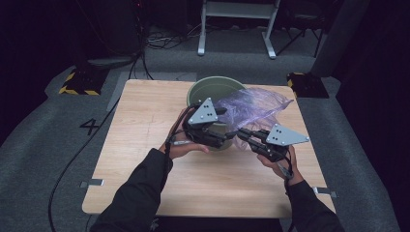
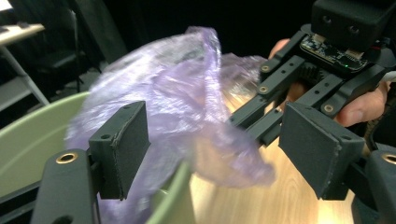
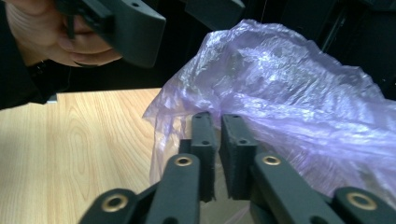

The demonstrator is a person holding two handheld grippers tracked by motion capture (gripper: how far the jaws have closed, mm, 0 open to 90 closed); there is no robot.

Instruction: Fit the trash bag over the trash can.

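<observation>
the right gripper is seen with its pads nearly pressed together, a fold of the purple plastic bag pinched between them at the bag's near edge. the left gripper is seen with its pads spread wide — the bag hangs between them, touched by neither. whether the film is clamped fully tight by the right gripper cannot be told, since a thin slit shows between the pads. the bag is draped over the rim of the green bucket at the far middle of the wooden table, part of it spilling out toward the right. the bucket's inside is largely hidden by the bag and grippers — no contents can be made out. the film is thin, translucent, crinkled and glossy.
</observation>
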